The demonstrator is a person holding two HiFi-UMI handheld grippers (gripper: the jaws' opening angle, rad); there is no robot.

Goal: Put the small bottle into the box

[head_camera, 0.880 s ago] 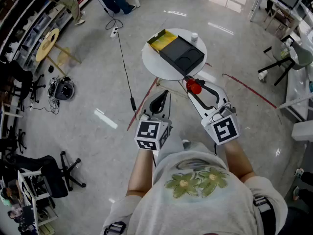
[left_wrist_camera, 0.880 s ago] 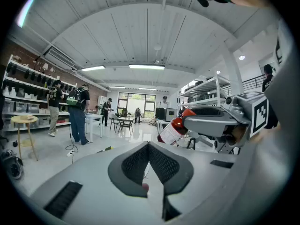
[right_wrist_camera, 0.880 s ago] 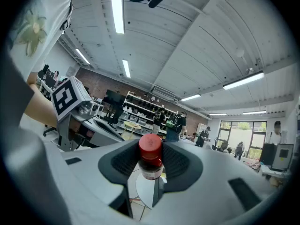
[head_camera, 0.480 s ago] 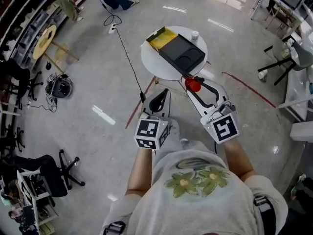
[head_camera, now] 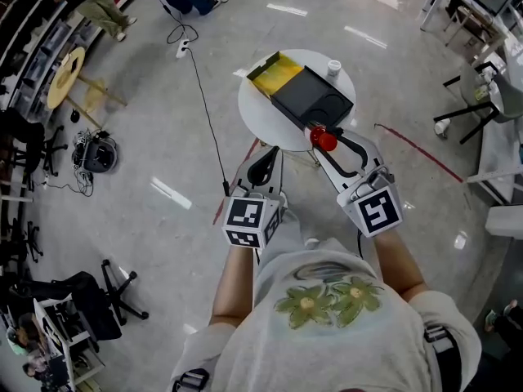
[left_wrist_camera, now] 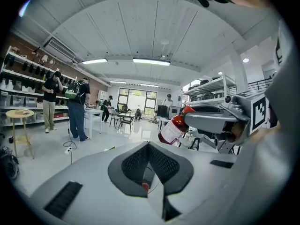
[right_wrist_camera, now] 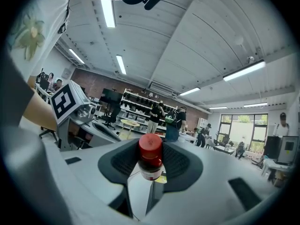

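Note:
The small bottle (head_camera: 324,140), red with a red cap and a white label, is held in my right gripper (head_camera: 320,137), whose jaws are shut on it. It hangs at the near edge of the round white table (head_camera: 253,113). On that table lies the black box (head_camera: 315,96), open, with its yellow lid (head_camera: 278,69) folded back to the far left. In the right gripper view the bottle (right_wrist_camera: 150,156) stands upright between the pads. My left gripper (head_camera: 270,155) is shut and holds nothing, lower and left of the table; its own view shows the bottle (left_wrist_camera: 174,128) to the right.
A small white container (head_camera: 333,68) sits at the table's far edge. A black cable (head_camera: 204,104) runs over the floor left of the table and a red tape line (head_camera: 413,149) to the right. Office chairs (head_camera: 470,96) stand far right, a wooden stool (head_camera: 69,76) far left.
The table and box have come a little nearer in the head view. The bottle stays in the right gripper, now at the table's near edge. The left gripper has barely moved.

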